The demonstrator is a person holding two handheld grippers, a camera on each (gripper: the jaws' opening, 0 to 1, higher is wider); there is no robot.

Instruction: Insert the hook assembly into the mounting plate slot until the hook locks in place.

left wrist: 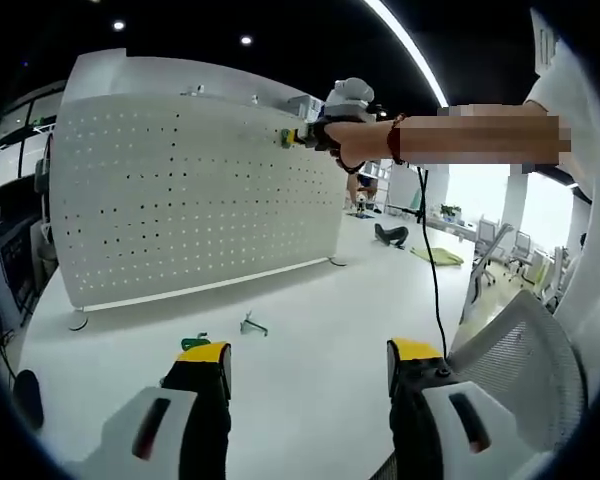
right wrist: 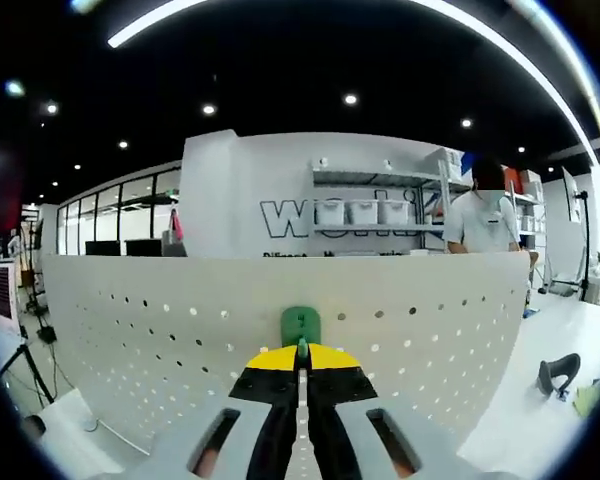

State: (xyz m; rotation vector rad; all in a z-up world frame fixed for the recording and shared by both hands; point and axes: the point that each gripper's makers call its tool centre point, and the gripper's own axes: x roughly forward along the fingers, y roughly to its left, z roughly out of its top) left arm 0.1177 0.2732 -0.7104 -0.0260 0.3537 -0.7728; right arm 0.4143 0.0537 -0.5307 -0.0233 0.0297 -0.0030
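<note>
A white perforated mounting plate [left wrist: 190,190] stands upright on the white table. In the left gripper view my right gripper [left wrist: 298,137] reaches in from the right and holds a green hook [left wrist: 286,138] against the plate's upper right part. In the right gripper view the right gripper [right wrist: 301,352] is shut on the green hook [right wrist: 300,324], which sits against the perforated plate [right wrist: 160,320]. My left gripper [left wrist: 308,365] hangs open over the table, nothing between its yellow-tipped fingers. A second green hook [left wrist: 194,342] and a metal hook [left wrist: 252,324] lie on the table ahead of it.
The white table [left wrist: 300,310] stretches before the plate. A mesh office chair [left wrist: 525,360] stands at the right. A cable [left wrist: 435,270] hangs from the right gripper. A person [right wrist: 480,222] stands by shelves behind the plate. A dark object [right wrist: 558,374] lies on the table right.
</note>
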